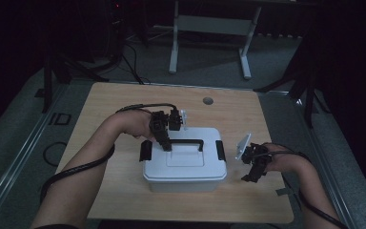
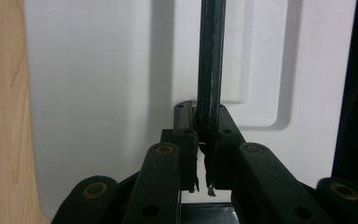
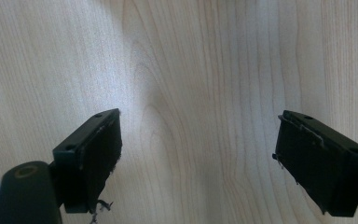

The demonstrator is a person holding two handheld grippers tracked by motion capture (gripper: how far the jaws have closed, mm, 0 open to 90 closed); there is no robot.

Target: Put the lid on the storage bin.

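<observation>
Pale wood of the table (image 1: 124, 200) spreads under my forearms, and nearest me on it sits the white lidded box (image 1: 185, 179), with my right gripper (image 3: 198, 163) hovering beside its right end, jaws wide apart over bare wood and holding nothing. Farther back, my left gripper (image 1: 166, 144) is clamped on the left end of the box's black handle (image 2: 210, 70). Gripped that far off centre, I judge the box could tilt or the thin bar could slip from the pads if I lift.
</observation>
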